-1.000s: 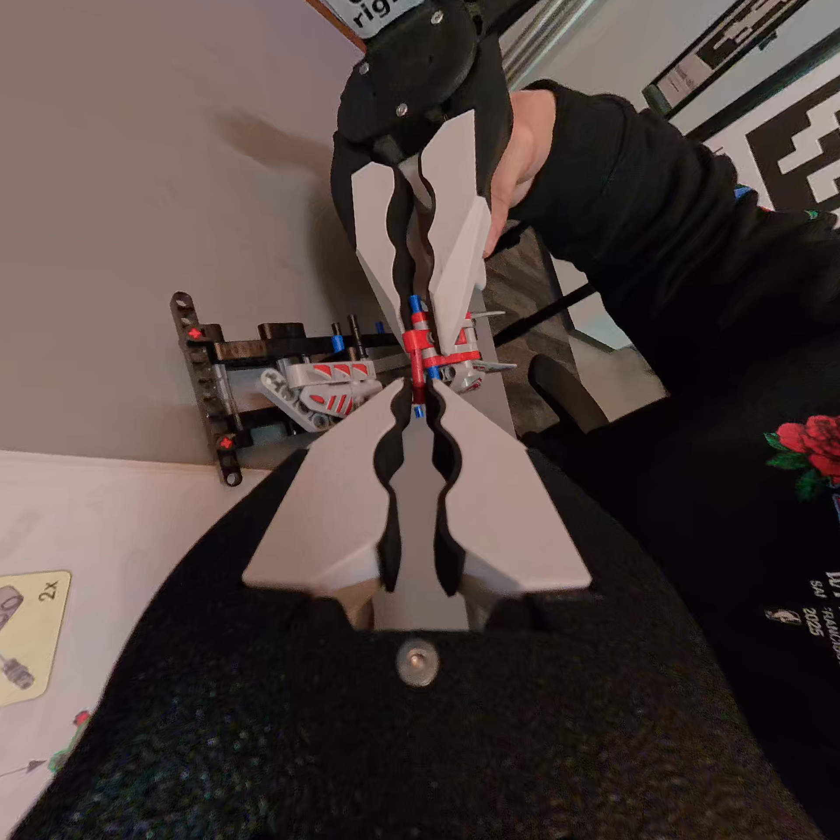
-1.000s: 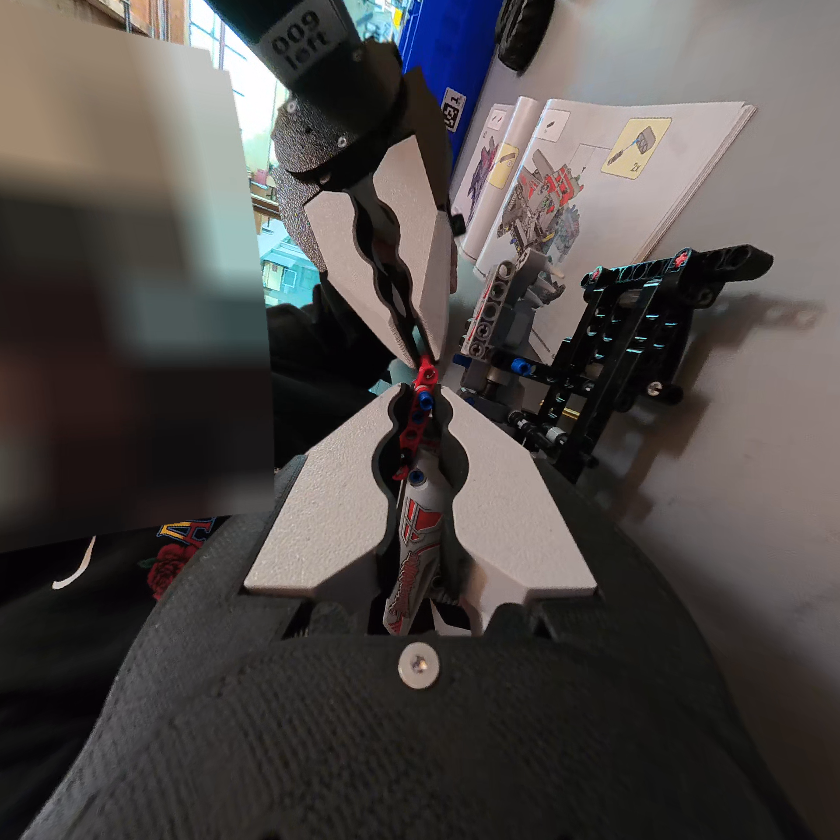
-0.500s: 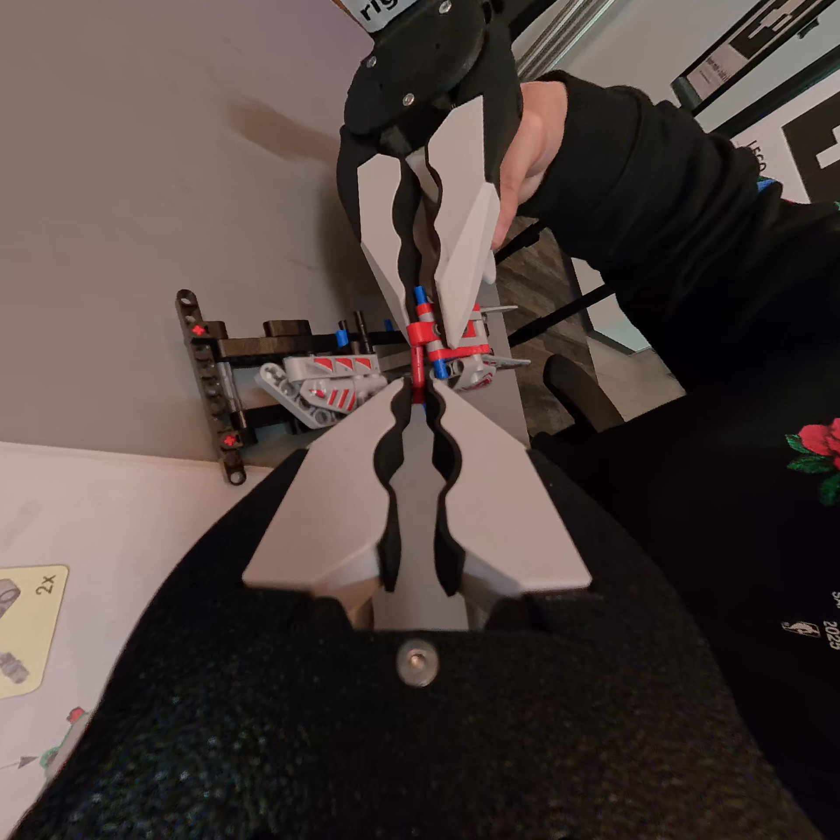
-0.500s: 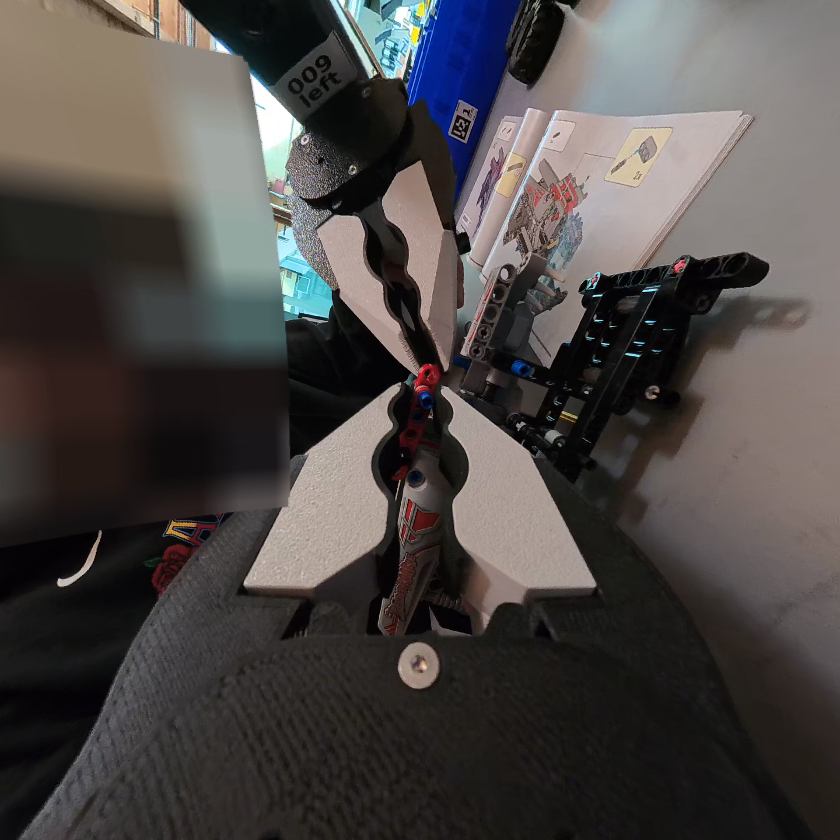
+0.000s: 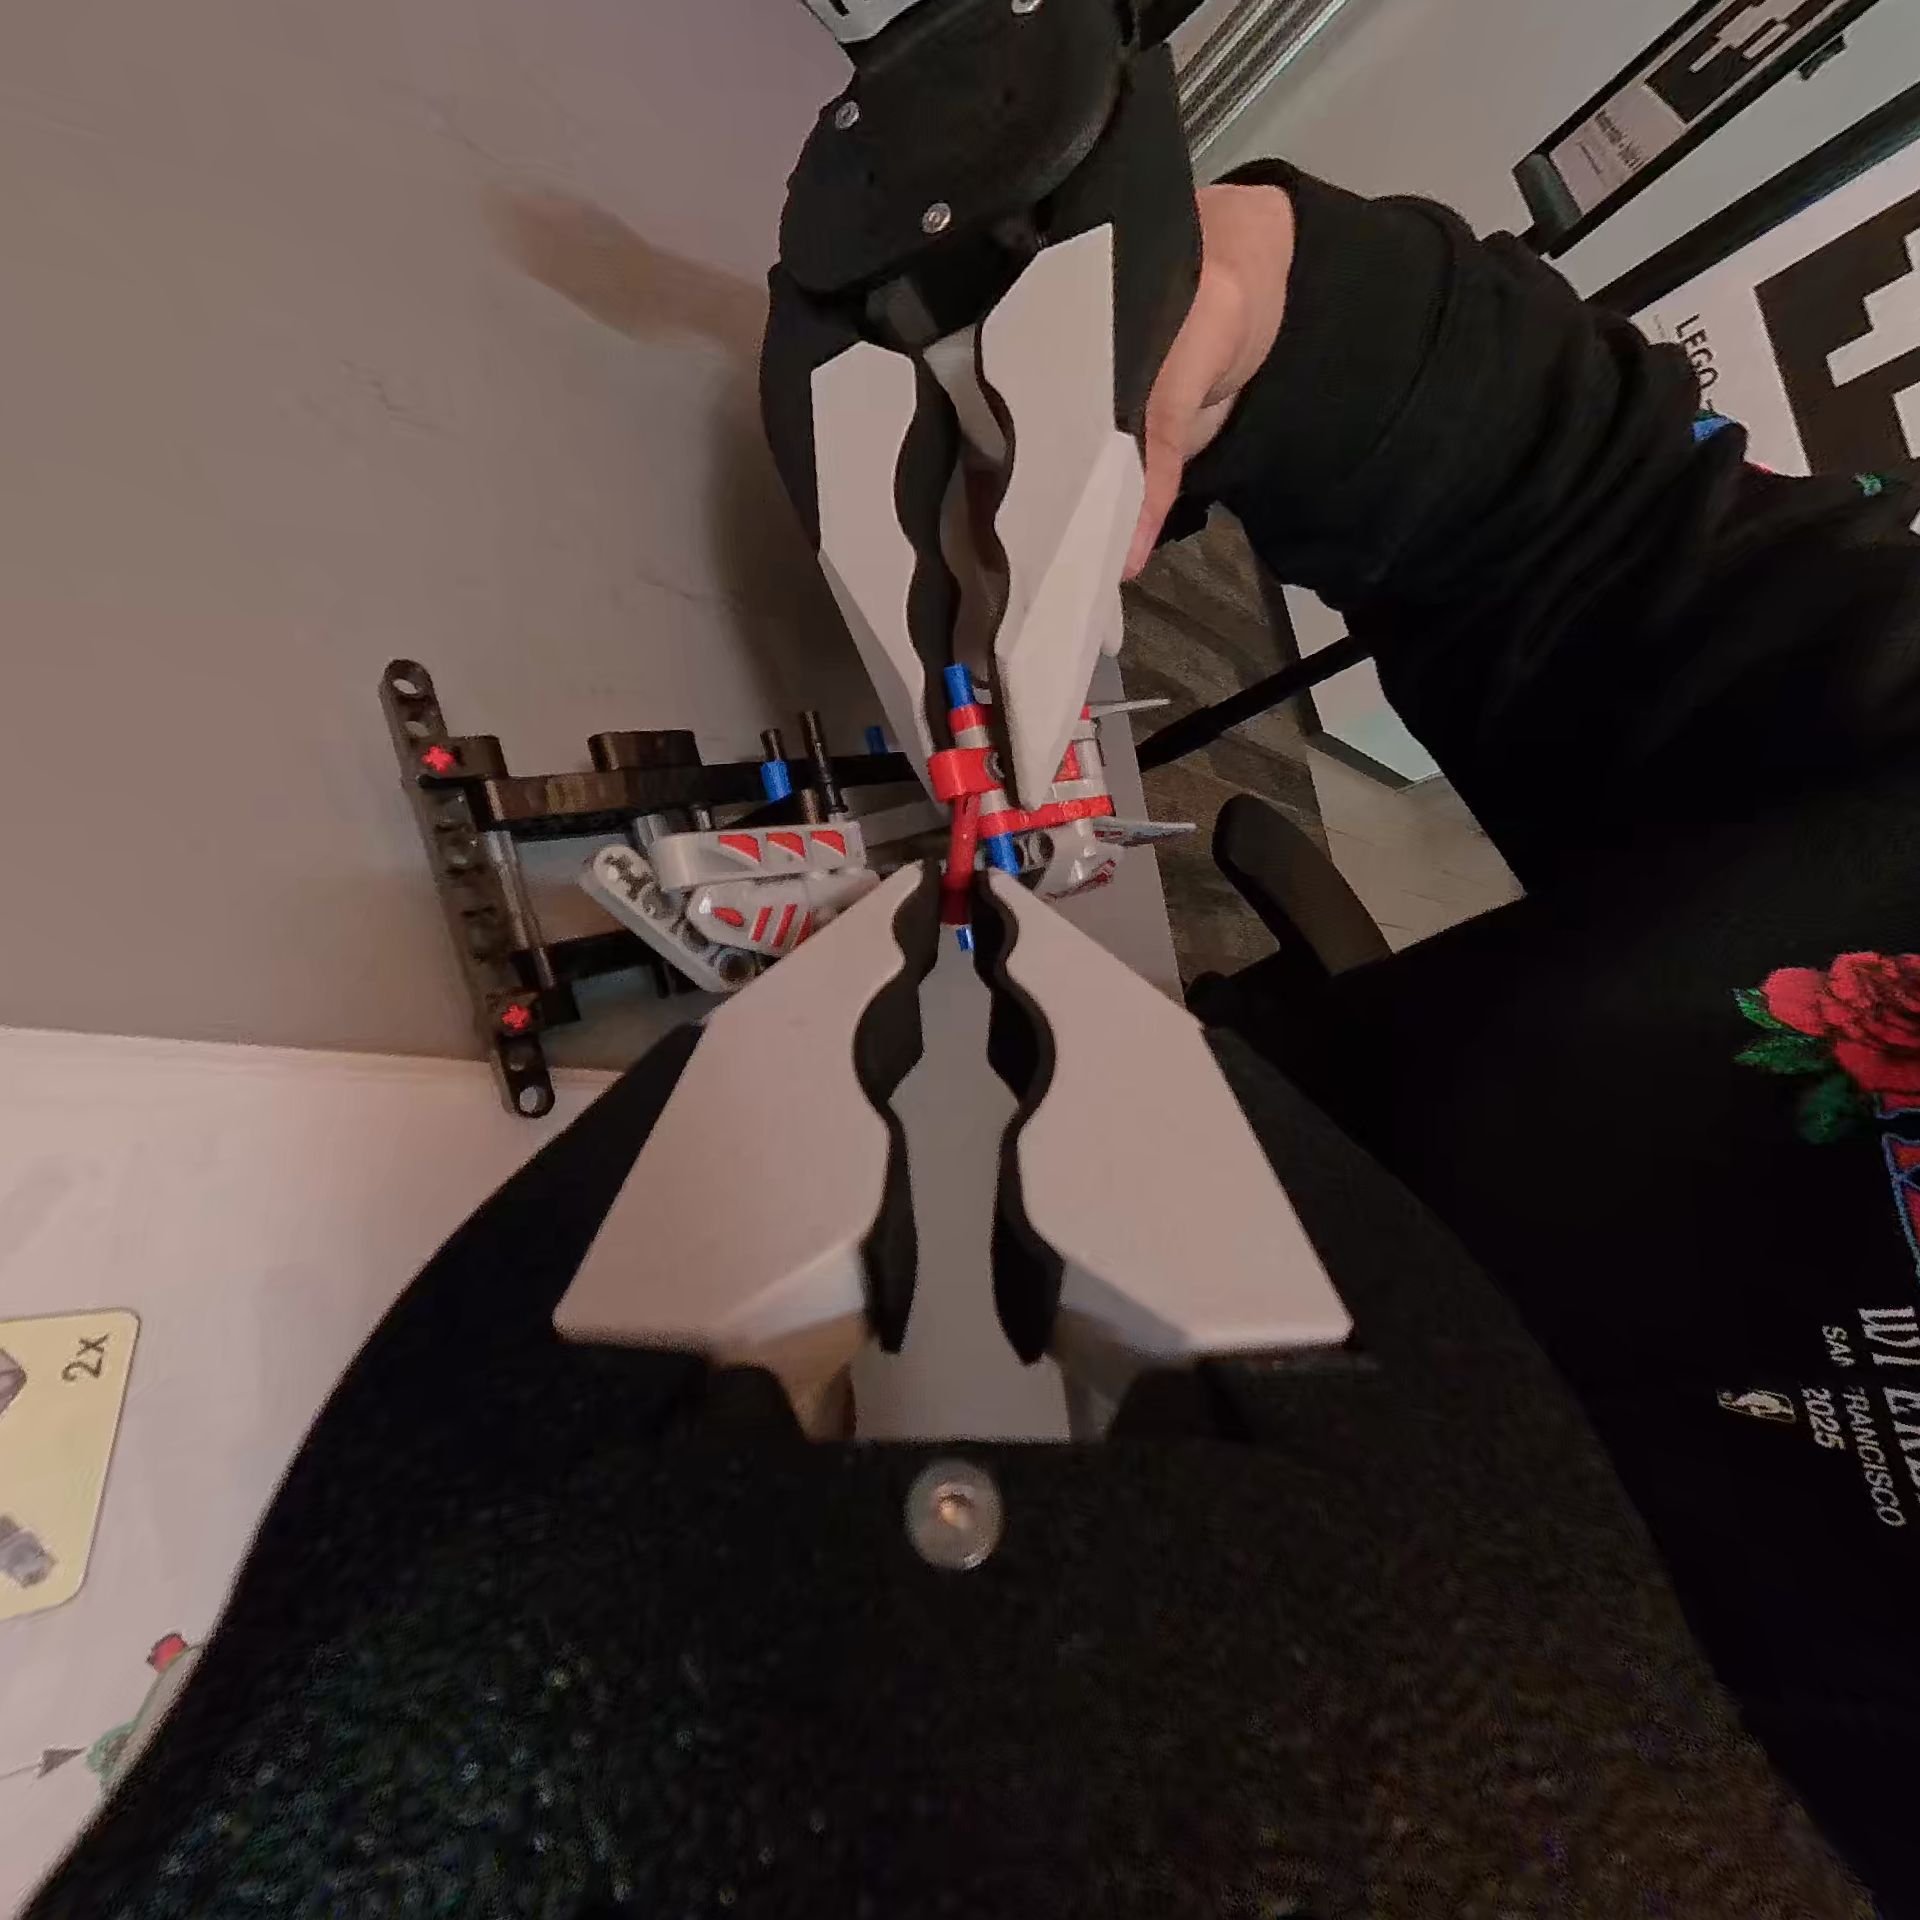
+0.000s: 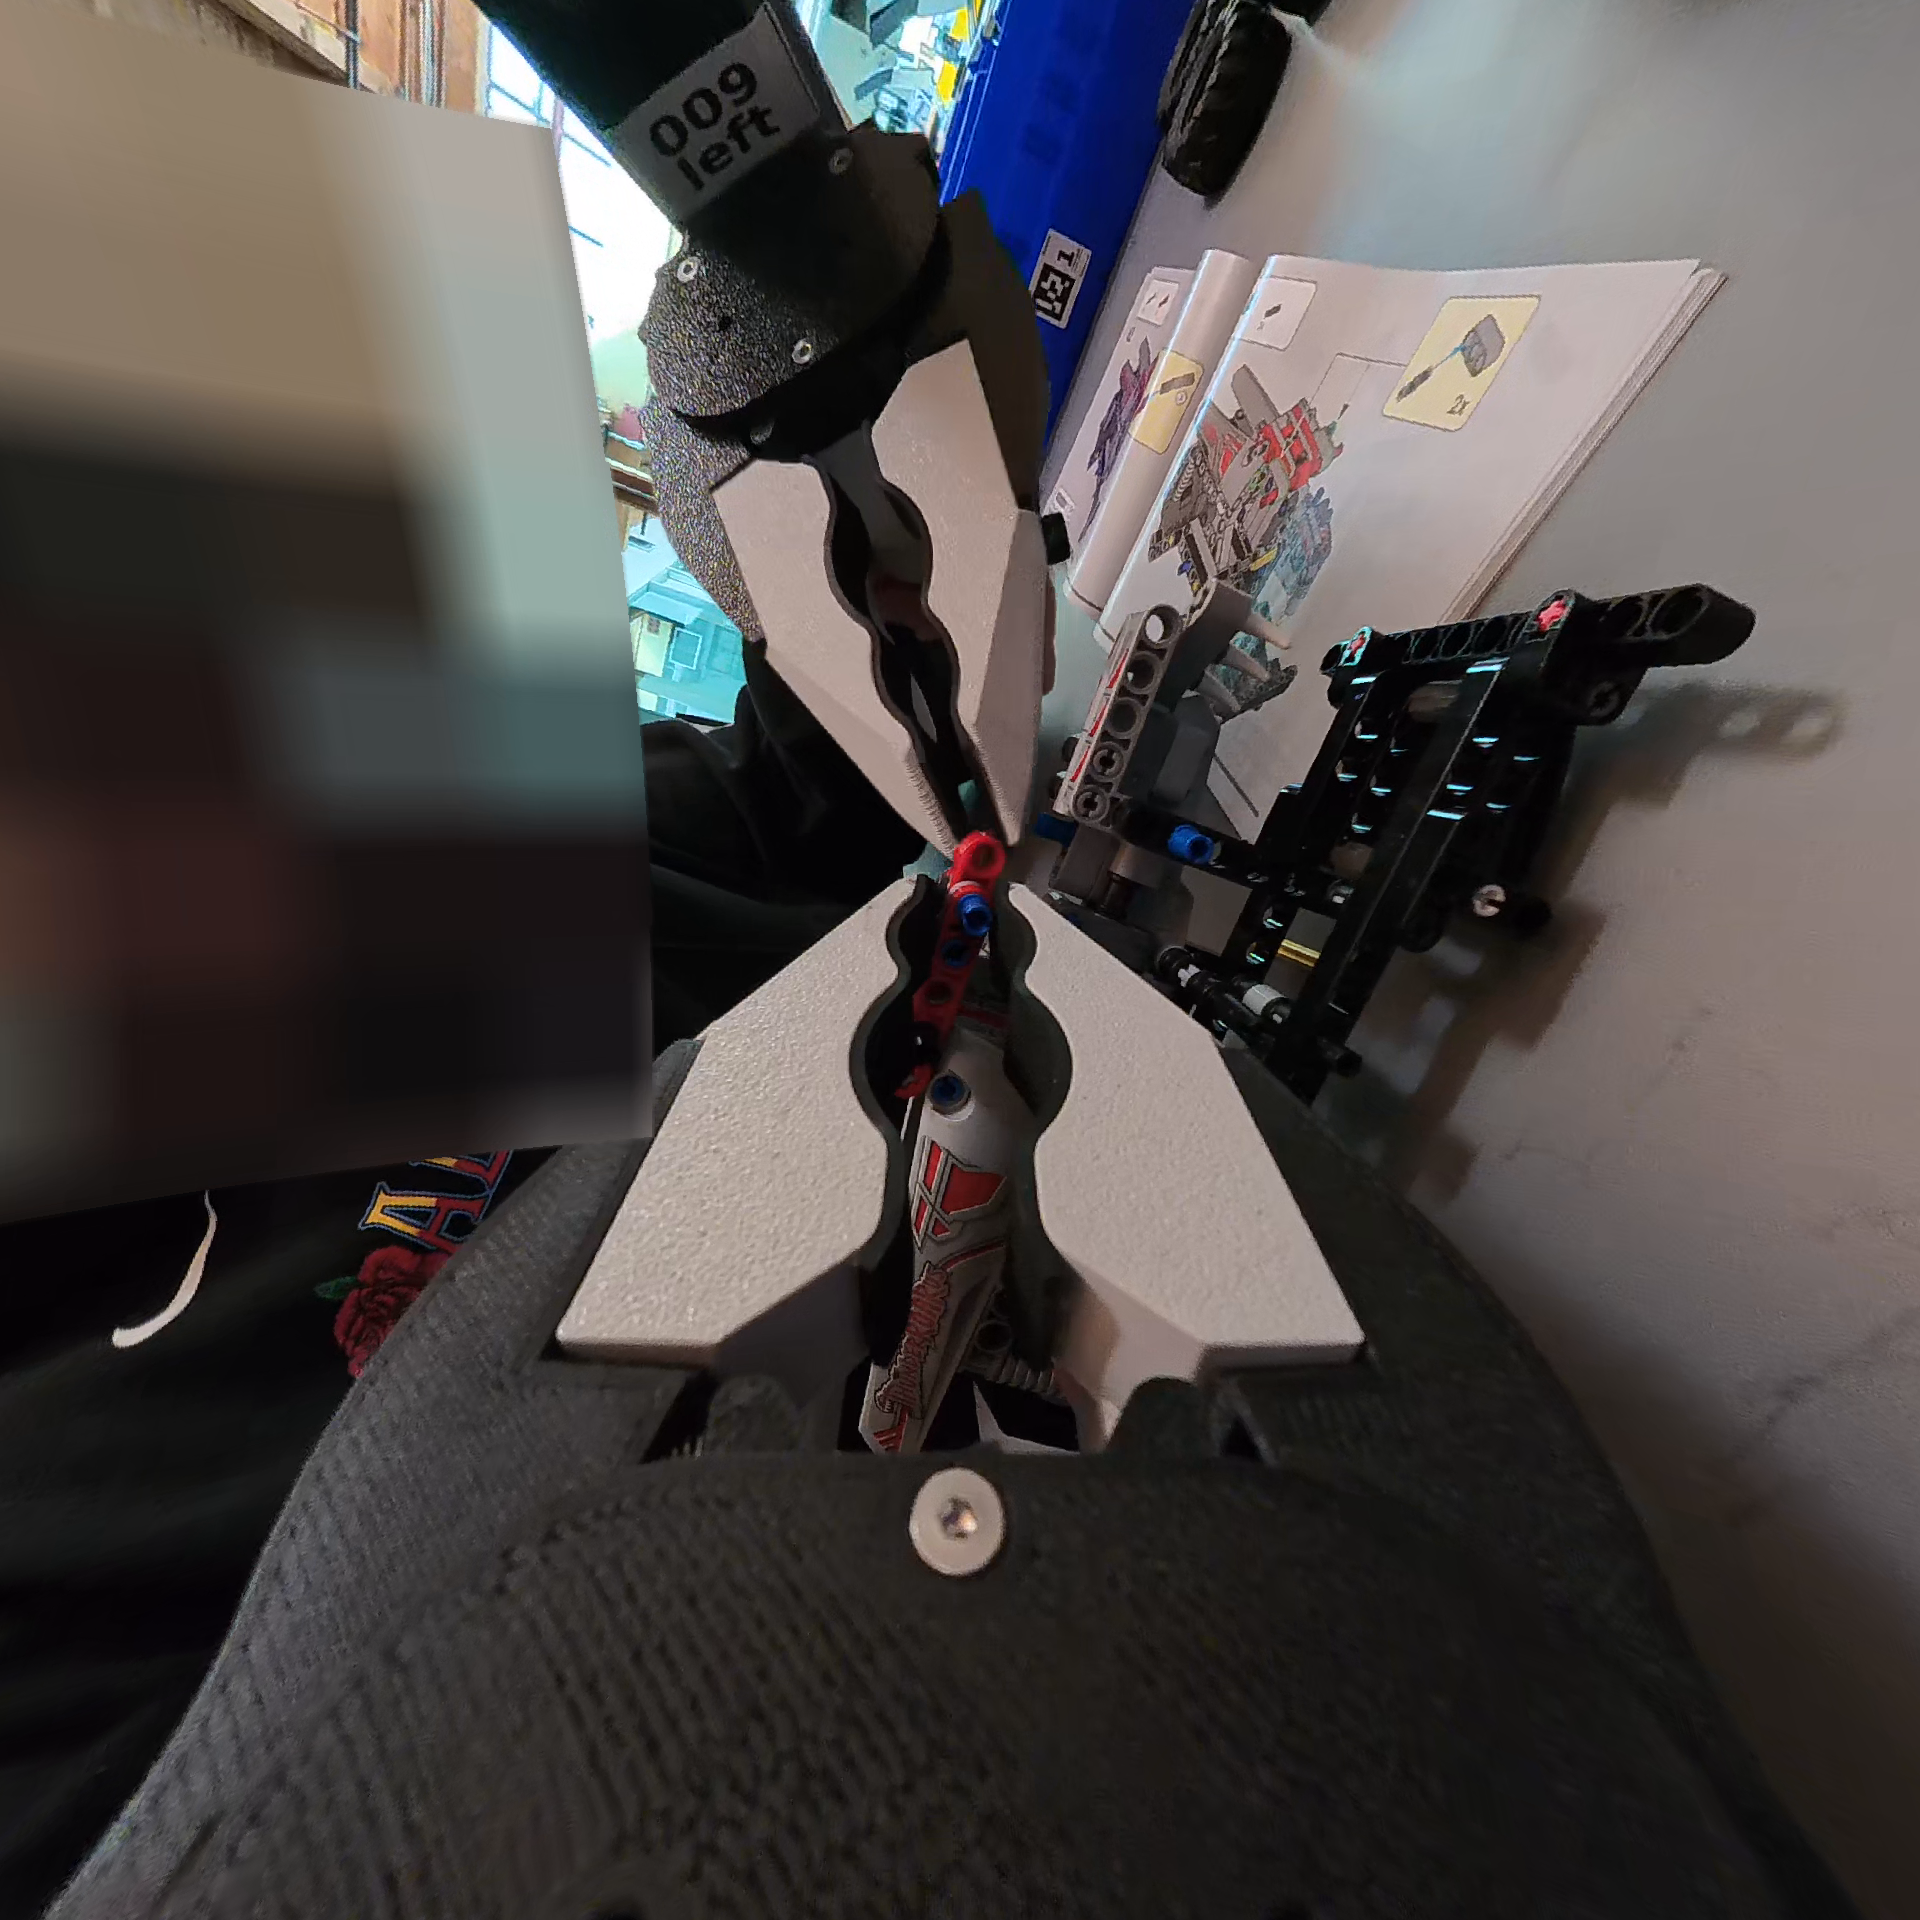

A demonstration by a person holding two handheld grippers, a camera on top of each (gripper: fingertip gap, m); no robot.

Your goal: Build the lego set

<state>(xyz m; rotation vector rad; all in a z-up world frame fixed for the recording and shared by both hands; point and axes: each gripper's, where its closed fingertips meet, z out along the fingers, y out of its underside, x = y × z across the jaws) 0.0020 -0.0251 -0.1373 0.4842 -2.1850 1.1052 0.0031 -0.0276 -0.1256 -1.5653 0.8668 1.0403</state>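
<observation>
Nearby, black frame [image 6: 1444, 790], perhaps manual [image 6: 1351, 436].

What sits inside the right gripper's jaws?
The right gripper clamps a grey-and-red stickered lego panel assembly with a red holed beam and blue pins. Its lower end is hidden behind the gripper body.

Lying open on grey tabletop [image 6: 1714, 987]: instruction booklet [image 6: 1455, 436], far edge tucking against blue bin [image 6: 1049, 208]. Sitting beyond booklet, beside bin: black tyre [image 6: 1226, 83]. Showing past table edge: dark chair back [image 5: 1299, 894], wood-look floor [image 5: 1205, 623].
</observation>
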